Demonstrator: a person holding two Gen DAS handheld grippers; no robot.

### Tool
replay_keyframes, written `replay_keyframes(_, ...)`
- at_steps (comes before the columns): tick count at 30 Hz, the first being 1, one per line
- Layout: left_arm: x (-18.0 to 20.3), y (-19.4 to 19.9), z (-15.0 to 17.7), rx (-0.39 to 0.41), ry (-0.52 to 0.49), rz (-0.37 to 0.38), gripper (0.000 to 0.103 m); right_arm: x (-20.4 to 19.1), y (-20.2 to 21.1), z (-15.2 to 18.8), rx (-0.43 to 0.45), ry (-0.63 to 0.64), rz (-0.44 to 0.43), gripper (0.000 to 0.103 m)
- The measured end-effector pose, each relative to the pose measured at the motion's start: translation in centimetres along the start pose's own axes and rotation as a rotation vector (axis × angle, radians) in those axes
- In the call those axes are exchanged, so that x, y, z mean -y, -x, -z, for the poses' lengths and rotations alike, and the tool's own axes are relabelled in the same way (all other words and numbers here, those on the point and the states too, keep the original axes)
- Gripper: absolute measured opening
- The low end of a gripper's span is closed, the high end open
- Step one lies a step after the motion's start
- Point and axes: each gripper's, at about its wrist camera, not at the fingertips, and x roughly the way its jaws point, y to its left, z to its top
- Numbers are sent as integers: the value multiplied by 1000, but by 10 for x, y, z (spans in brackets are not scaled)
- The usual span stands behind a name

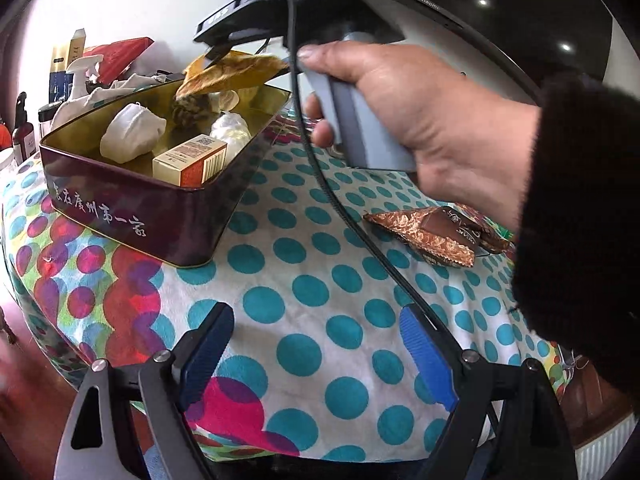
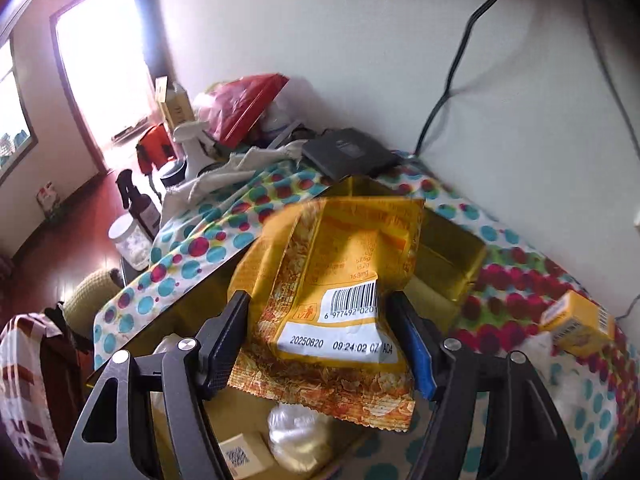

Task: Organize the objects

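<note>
A dark red tin box point(image 1: 132, 208) with gold lining sits on the polka-dot cloth, holding white wrapped items point(image 1: 132, 132) and a small yellow carton point(image 1: 192, 160). My right gripper point(image 2: 324, 332) is shut on a yellow snack packet point(image 2: 340, 280) and holds it above the open tin point(image 2: 444, 264); the packet also shows in the left wrist view point(image 1: 232, 72). My left gripper point(image 1: 316, 352) is open and empty, low over the cloth in front of the tin. A brown foil packet point(image 1: 432, 236) lies on the cloth at the right.
Spray bottles point(image 1: 80, 84), jars and a red bag point(image 1: 120, 56) crowd the table's far left. A monitor point(image 1: 480, 12) stands at the back. A yellow box point(image 2: 576, 320) lies on the cloth right of the tin. A black flat device point(image 2: 348, 152) and cables sit by the wall.
</note>
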Motion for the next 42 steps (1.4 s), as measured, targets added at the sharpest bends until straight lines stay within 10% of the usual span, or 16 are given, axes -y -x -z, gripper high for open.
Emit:
replay_keyframes(8,8,-2,3,13,-54,-33,87,3,-9,16,-43,0,14,77)
replay_keyframes(11,7,-2,4,17,-55,-28,87,12,25,19,29,-3,90,103)
replay_keyframes(16,9,-2,5,23,-67,-37,87,50,94,46,147,-18,314,103)
replay_keyframes(24,20,-8,13,56,-162,-109,87,172,147,155,68,-264,548,103)
replay_keyframes(29,22,-11,13,31,-213,-114,87,217,178,229,107,-517,473,103)
replay_keyframes(36,27,-9,-33,60,-224,-124,87,245,186,268,124,-672,502,103)
replay_keyframes(42,56,-42,-123,70,-249,-137,87,261,148,229,79,-638,566,103)
